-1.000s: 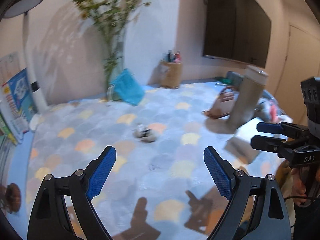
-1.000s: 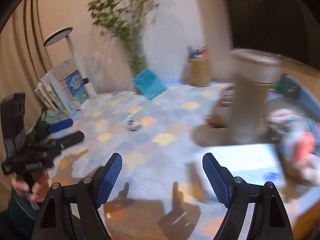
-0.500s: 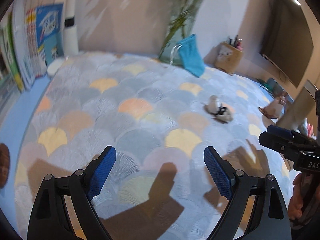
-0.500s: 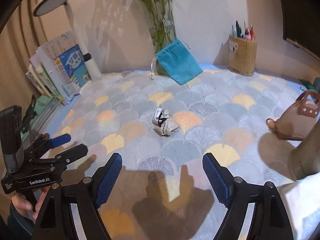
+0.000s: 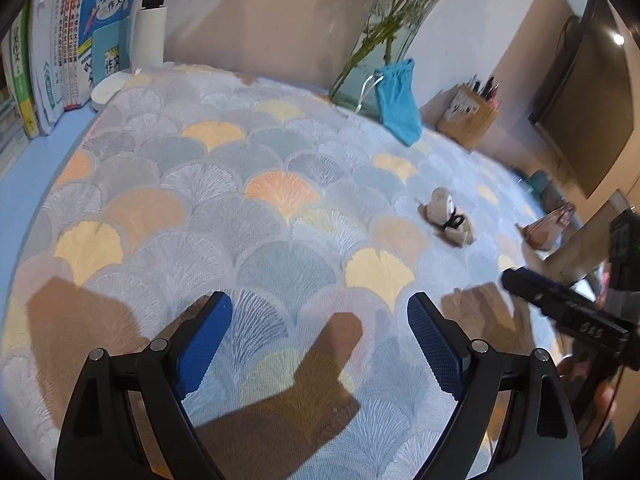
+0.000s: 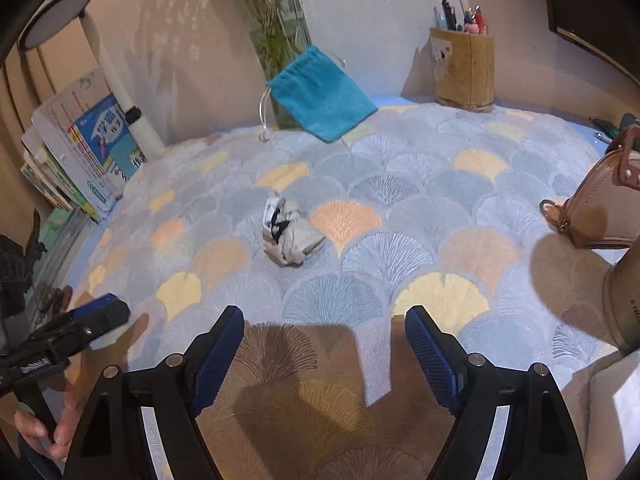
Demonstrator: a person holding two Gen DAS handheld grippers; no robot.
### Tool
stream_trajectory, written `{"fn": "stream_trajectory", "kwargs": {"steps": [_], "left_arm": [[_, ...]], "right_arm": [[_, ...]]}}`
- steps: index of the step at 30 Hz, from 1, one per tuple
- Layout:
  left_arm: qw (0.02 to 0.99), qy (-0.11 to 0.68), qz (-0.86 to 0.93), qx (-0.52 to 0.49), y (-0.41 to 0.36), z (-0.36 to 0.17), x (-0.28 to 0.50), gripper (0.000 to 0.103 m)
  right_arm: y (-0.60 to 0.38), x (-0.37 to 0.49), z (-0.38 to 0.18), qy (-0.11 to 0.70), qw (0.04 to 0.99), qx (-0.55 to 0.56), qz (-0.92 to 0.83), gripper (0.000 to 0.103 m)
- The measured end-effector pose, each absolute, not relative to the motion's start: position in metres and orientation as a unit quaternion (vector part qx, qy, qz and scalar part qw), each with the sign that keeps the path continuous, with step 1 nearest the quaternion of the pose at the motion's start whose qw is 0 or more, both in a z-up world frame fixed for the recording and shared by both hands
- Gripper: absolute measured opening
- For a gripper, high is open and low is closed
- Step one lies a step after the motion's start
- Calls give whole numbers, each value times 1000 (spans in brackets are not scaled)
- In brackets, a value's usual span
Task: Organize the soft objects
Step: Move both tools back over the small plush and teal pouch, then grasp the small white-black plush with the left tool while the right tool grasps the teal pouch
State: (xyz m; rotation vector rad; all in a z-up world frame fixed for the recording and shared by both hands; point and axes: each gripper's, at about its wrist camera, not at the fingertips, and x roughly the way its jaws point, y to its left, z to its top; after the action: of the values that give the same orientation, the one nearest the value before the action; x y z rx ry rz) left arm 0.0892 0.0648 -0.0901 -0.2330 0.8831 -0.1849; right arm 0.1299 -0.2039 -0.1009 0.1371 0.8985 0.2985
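Note:
A small crumpled grey-white cloth bundle with a black band [image 6: 289,233] lies on the fan-patterned table mat [image 6: 400,200]; it also shows in the left wrist view [image 5: 448,218]. A teal drawstring pouch [image 6: 322,94] leans on the glass vase at the back; the left wrist view shows the pouch [image 5: 398,100] too. My right gripper [image 6: 324,340] is open and empty, short of the bundle. My left gripper [image 5: 319,326] is open and empty, well left of the bundle. Each gripper shows in the other's view: the left [image 6: 86,322], the right [image 5: 560,312].
A glass vase with green stems [image 6: 280,36], a pen holder [image 6: 464,68], a tan handbag [image 6: 604,208] and a tall beige container [image 6: 624,296] stand at the back and right. Books [image 5: 52,48] and a white lamp [image 6: 116,80] stand at the left.
Both grippers have tilted down and moved closer over the mat. The bundle now sits nearer in the right wrist view. Both stay open.

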Motion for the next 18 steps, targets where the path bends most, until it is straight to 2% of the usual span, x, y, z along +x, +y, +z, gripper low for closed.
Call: {"fn": "stream_trajectory", "kwargs": {"steps": [4,8,10,13,18], "left_arm": [[881,465,-74,-44,41,-69,95,89],[881,442,-161,-58,15,-35,111,89],[884,426,-185,-49,0,-30,124,89],[884,416,-209,-28,-25,-42,148,89],[865,444,-233,-14,-61,-76,189,87]], "right_arm": [[-205,134,-85,451,877,67,151,82],[-201,154,-54,451,876,69,157,82],[-197,170,-40,444,882,58,148,95],[-194,201,-29,426,894,44,131,99],[-193,255,-48,438,888,31,136,99]]}}
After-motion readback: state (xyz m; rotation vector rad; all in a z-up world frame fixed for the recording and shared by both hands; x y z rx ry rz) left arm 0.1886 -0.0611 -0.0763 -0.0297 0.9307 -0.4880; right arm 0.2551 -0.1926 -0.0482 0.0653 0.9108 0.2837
